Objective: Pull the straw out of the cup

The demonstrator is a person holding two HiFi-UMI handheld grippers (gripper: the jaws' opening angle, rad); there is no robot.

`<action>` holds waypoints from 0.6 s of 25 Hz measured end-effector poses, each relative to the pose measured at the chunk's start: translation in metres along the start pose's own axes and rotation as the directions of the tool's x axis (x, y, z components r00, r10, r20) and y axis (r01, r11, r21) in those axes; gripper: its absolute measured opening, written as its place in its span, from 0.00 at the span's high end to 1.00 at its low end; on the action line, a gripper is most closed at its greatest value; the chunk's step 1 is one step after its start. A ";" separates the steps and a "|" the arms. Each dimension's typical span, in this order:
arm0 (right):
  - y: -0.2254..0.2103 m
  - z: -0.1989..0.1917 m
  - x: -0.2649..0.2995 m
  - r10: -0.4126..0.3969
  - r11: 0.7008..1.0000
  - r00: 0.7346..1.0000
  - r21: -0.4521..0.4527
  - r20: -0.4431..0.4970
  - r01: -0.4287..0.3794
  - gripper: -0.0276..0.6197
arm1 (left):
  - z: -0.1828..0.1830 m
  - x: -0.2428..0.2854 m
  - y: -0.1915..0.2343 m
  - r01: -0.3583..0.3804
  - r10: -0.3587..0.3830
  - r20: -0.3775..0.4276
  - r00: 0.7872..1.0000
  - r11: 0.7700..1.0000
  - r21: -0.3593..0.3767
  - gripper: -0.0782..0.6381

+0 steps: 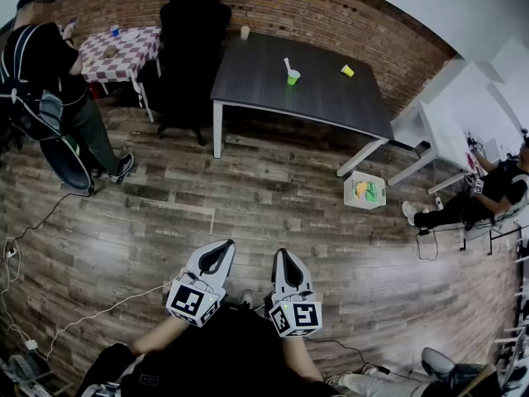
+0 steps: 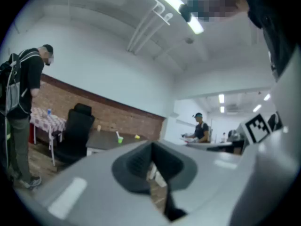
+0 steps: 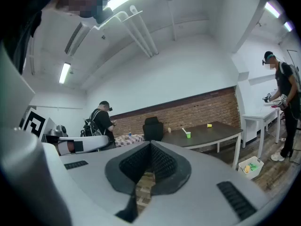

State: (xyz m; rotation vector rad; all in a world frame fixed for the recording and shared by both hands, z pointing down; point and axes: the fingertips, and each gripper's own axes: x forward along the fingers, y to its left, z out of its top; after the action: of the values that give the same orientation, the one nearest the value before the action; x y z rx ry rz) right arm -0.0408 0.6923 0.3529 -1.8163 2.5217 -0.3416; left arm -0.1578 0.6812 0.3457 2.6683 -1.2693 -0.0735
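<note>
A small green cup (image 1: 293, 77) with a white straw (image 1: 287, 64) leaning out of it stands on the dark table (image 1: 273, 89) across the room. The same green cup (image 2: 120, 139) is tiny in the left gripper view, and the green cup (image 3: 188, 135) is small in the right gripper view too. My left gripper (image 1: 223, 246) and right gripper (image 1: 283, 255) are held side by side close to my body, far from the table. Both are shut with the jaws meeting tip to tip and nothing between them.
A yellow cup (image 1: 347, 70) and a beige cup (image 1: 245, 32) also stand on the table. A black office chair (image 1: 192, 40) and a checkered table (image 1: 124, 52) are to its left. A person (image 1: 50, 73) stands at far left. A white bin (image 1: 364, 190) sits on the wooden floor.
</note>
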 end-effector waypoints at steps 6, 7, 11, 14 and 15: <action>-0.002 -0.003 0.000 0.005 1.000 1.000 -0.001 -0.006 -0.005 0.95 | -0.004 0.005 -0.005 0.002 -0.003 -0.007 1.000 1.000 -0.010 0.88; -0.003 -0.004 -0.001 0.005 1.000 1.000 0.000 -0.007 -0.005 0.95 | -0.004 0.006 -0.006 0.004 -0.004 -0.008 1.000 1.000 -0.008 0.88; -0.009 -0.002 -0.003 0.011 1.000 1.000 0.005 -0.008 -0.011 0.95 | -0.002 0.009 -0.012 0.003 -0.003 -0.011 1.000 1.000 -0.003 0.88; -0.014 0.001 -0.007 0.012 0.999 1.000 0.030 0.008 -0.012 0.95 | -0.002 0.010 -0.016 -0.001 0.001 -0.012 1.000 1.000 0.002 0.88; -0.016 0.002 -0.008 0.011 0.999 1.000 0.037 0.011 -0.011 0.95 | -0.002 0.010 -0.017 -0.003 0.003 -0.012 1.000 1.000 0.001 0.88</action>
State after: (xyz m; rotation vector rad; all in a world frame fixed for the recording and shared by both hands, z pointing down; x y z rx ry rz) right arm -0.0229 0.6943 0.3528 -1.7861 2.4997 -0.3742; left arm -0.1377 0.6843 0.3450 2.6633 -1.2701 -0.0559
